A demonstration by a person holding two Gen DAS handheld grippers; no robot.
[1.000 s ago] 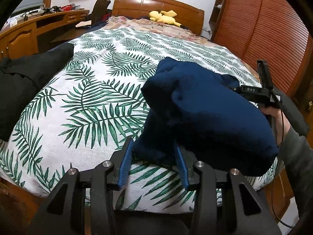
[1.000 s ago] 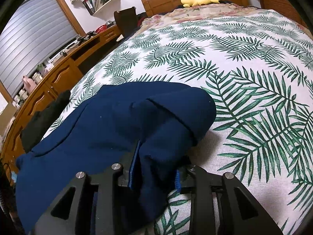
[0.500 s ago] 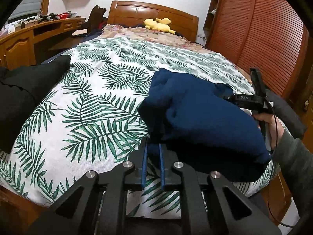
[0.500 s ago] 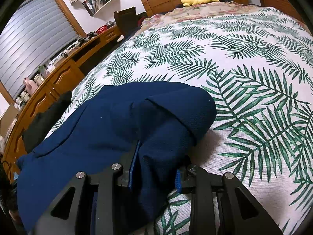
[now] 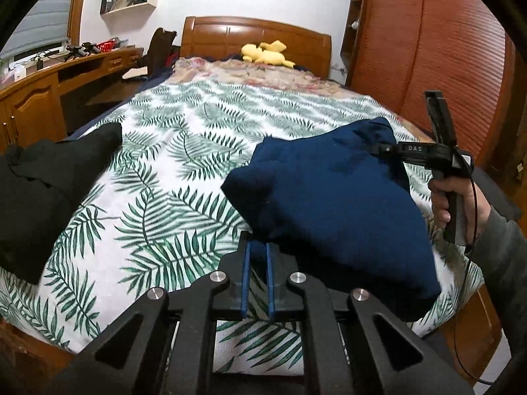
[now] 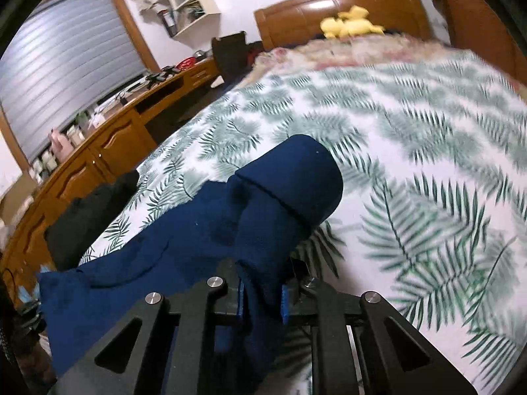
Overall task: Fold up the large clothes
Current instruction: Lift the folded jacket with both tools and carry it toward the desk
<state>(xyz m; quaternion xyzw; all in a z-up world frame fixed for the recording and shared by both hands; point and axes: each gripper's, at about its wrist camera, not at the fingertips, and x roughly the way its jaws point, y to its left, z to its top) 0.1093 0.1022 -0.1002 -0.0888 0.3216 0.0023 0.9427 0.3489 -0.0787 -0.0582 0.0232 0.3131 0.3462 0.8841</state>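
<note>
Left wrist view, bottom centre: left hand-held gripper [image 5: 258, 276], jaws nearly together, pinching a low edge of the navy garment [image 5: 329, 204]. Right hand-held gripper [image 6: 262, 291] is closing on a thick bunch of it. Garment hangs bundled above the bed [image 5: 184, 151]; folding looks barely begun. Black clothing [image 5: 42, 184] waits at left.
</note>
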